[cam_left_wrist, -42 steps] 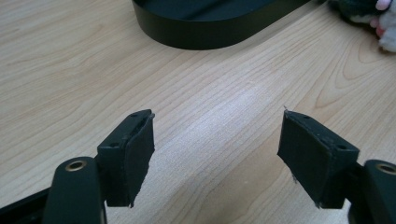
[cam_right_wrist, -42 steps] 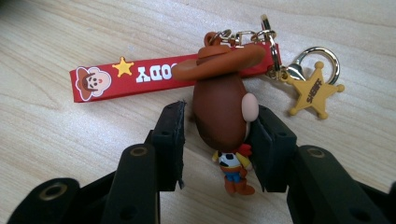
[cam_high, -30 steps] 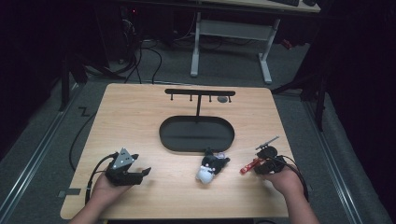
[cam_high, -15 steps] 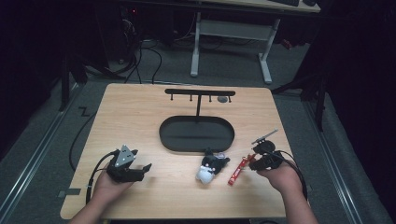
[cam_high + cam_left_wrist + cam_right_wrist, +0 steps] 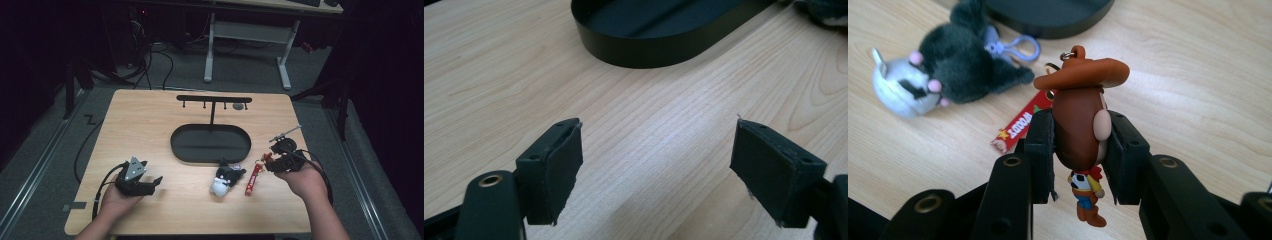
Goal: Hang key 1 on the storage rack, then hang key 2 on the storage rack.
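My right gripper (image 5: 1078, 150) is shut on the brown head of a small cowboy keychain figure (image 5: 1075, 120), whose hat sticks out above the pads. Its red tag (image 5: 1018, 127) trails down toward the table. In the high view the right gripper (image 5: 268, 161) is at the table's right front, with the red tag (image 5: 251, 179) hanging below it. A black and grey plush keychain (image 5: 225, 179) lies just left of the tag. My left gripper (image 5: 156, 181) rests at the left front. Its jaws have just been opening and stand open with nothing between them (image 5: 654, 170).
A black oval tray (image 5: 210, 159) sits mid-table, and a black hanger stand (image 5: 214, 99) with small pegs rises behind it. The tray's wall (image 5: 649, 50) lies ahead of the left gripper. Bare wooden table (image 5: 145, 130) spreads to the left. Cables trail off both grippers.
The right gripper has lifted with the cowboy figure, so the red tag now hangs below it. The left hand has stayed in place.
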`<action>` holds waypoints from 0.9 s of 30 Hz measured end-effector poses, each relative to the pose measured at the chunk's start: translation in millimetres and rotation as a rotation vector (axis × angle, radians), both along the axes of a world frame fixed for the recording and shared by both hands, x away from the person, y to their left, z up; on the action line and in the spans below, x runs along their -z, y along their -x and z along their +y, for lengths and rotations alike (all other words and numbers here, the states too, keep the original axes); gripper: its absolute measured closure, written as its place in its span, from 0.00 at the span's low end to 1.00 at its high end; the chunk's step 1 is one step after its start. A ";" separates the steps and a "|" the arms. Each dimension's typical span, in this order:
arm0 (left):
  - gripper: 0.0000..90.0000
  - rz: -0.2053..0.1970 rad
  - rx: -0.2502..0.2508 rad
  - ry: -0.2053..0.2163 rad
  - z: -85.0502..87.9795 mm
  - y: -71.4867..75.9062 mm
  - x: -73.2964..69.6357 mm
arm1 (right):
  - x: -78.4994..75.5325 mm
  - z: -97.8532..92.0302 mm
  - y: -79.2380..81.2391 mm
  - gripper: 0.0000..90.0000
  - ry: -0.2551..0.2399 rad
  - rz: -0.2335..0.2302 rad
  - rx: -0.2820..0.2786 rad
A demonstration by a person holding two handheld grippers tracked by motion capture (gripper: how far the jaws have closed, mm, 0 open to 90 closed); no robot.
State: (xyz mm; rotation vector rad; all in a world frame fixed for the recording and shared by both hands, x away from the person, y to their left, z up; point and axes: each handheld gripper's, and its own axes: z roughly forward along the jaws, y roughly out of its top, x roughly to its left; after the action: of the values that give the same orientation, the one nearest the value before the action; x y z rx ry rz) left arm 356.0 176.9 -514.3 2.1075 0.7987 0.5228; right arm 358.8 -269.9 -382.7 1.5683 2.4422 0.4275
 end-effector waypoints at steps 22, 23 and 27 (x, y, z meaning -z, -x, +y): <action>0.24 -0.013 0.011 0.016 1.6 2.2 -3.4 | -62.4 14.0 -23.7 0.76 0.020 -0.093 0.016; 0.24 -0.012 0.011 0.019 2.1 2.0 -3.8 | -63.5 15.9 -25.7 0.76 0.023 -0.097 0.014; 0.24 -0.008 0.015 0.026 2.1 0.8 -3.7 | -67.6 21.0 -33.9 0.76 0.013 -0.112 0.014</action>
State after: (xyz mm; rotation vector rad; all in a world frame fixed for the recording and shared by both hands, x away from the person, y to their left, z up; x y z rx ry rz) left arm 355.2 179.0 -510.6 2.0848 0.7807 0.5101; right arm 392.7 -249.0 -315.2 1.5126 2.3443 0.4831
